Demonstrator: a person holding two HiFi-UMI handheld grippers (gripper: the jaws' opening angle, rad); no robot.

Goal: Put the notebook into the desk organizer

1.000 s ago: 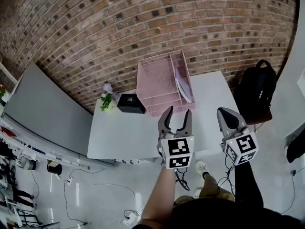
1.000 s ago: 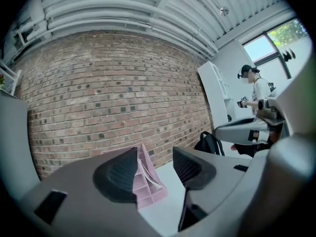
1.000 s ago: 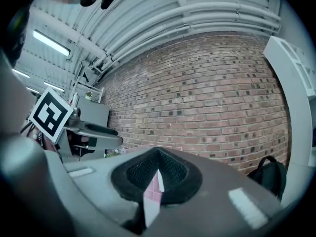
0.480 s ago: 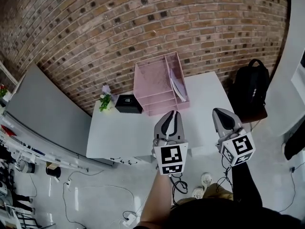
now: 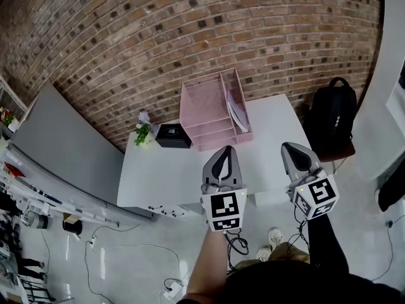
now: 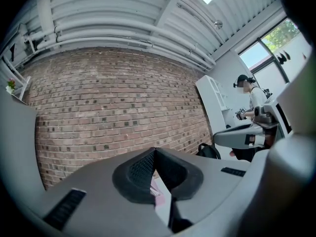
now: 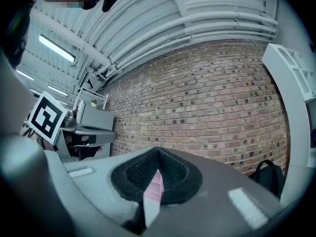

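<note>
Two pairs of jaws are pressed together, empty: the left gripper (image 5: 225, 152) and the right gripper (image 5: 293, 148), both over the near edge of the white table (image 5: 158, 170). Beyond the left jaws stands the pink desk organizer (image 5: 204, 106). The notebook (image 5: 235, 111) leans in its right compartment, ahead of the gap between the two grippers.

black backpack (image 5: 337, 116) stands beside the white table (image 5: 164, 176).

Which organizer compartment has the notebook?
The narrow right-hand slot of the pink desk organizer: the white notebook stands in it. The wider left shelves look empty.
</note>
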